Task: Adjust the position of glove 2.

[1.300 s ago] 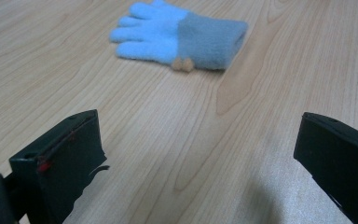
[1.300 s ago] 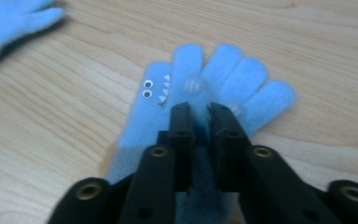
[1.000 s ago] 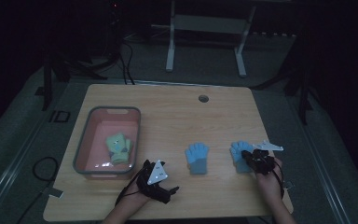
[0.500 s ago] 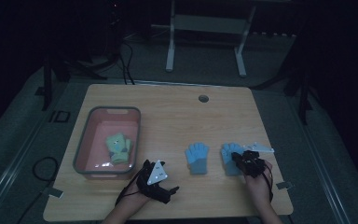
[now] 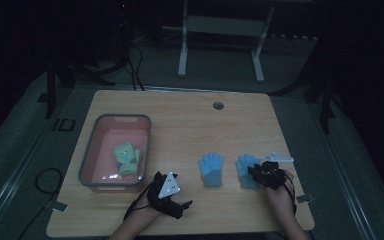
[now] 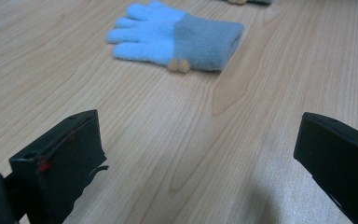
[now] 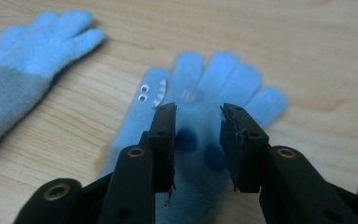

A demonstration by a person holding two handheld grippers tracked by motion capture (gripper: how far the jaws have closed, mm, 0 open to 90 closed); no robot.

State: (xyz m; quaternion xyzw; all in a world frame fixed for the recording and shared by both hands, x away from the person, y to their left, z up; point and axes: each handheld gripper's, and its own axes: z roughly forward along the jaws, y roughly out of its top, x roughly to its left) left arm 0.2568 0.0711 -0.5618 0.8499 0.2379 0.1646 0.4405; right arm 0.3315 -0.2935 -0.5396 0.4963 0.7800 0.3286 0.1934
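I see a wooden table [image 5: 180, 125] in a dark room, a grey-rimmed bin [image 5: 87, 165] at its left. Since a second ago my right gripper [image 5: 256, 172] has carried the blue glove [image 7: 214, 88] leftward, near its mate [image 5: 211, 169]; its jaws have just been opening and now straddle the glove, released. My left gripper [image 5: 166, 192] rests unclenched.

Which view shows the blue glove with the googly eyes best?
The right gripper view: the monster-face glove lies close below the right gripper, eyes and teeth visible. The high view shows it small and dim; the left gripper view catches just a sliver at its top edge.
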